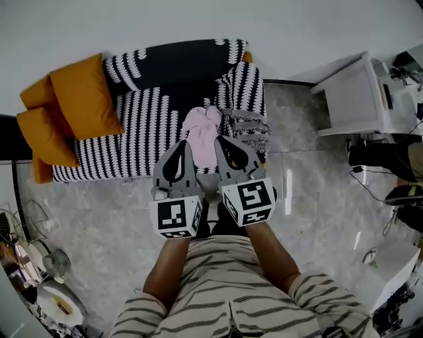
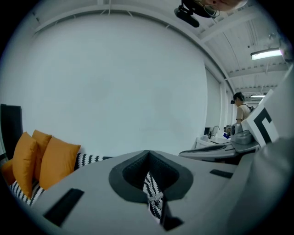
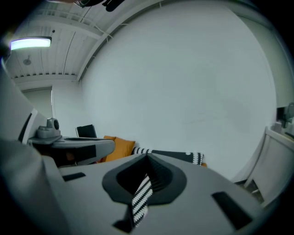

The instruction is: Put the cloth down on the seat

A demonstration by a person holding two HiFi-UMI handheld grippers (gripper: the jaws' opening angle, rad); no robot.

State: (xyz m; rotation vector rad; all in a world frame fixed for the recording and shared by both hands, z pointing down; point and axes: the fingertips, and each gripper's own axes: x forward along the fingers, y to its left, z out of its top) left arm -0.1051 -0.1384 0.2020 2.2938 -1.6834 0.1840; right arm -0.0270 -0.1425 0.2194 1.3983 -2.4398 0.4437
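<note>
Grey floor; striped sofa, pink cloth at its front; left gripper, right gripper: fingers together.

left gripper and right gripper side by side, fingers closed, pointing slightly below level.

Room layout
We note a white wall at 12 o'clock, grey marbled floor, the striped seat with orange cushions at 10 o'clock, and a white cabinet at 2 o'clock.
</note>
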